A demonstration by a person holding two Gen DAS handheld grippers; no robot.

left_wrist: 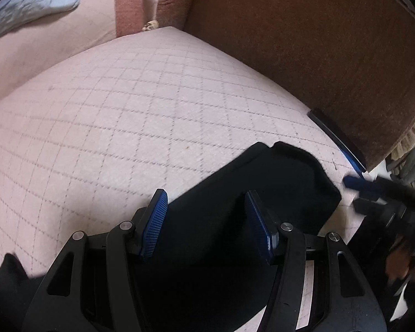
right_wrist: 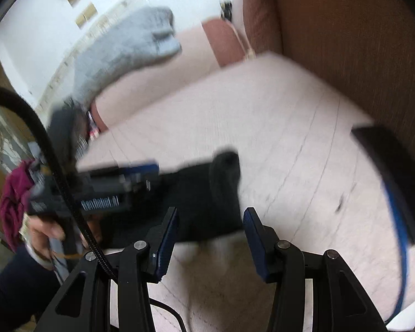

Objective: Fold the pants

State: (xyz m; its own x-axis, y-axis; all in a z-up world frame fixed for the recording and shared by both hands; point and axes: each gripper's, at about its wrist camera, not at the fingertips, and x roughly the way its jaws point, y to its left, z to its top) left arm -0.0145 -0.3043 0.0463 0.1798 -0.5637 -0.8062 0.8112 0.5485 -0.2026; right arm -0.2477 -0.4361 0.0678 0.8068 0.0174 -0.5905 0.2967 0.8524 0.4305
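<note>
Your left tool (left_wrist: 207,221) hangs over the black pants (left_wrist: 262,188), its blue pads spread apart and pressing on nothing. The dark cloth lies under and between the fingers, but whether the pads touch it you cannot tell, since the black fabric swallows all detail there.

The pants lie folded on the pale quilted cushion (left_wrist: 152,96), toward its near right part. Their far edge shows a curled lip; the near part runs under the tool's frame and is cut off at the bottom of the left view. Another scrap of black cloth shows at the bottom left corner, too dark to say whether it belongs to the same garment.

Your right tool (right_wrist: 210,235) also stands open, with nothing between its pads. In its own view the pants lie just beyond the fingertips, slightly to the left, and the whole picture is smeared by motion. The left tool appears there as a blurred dark shape above the pants, with your hand (right_wrist: 47,235) on its handle and a dark sleeve below it.

Along the right runs a brown back cushion (left_wrist: 318,55). A thin black-and-blue object (right_wrist: 393,182) lies at its foot, half hidden; what it is cannot be made out. A grey garment (left_wrist: 27,2) rests on the far left armrest, cut off by the frame edge. A maroon cloth (right_wrist: 11,193) shows at the left edge of the right view.
</note>
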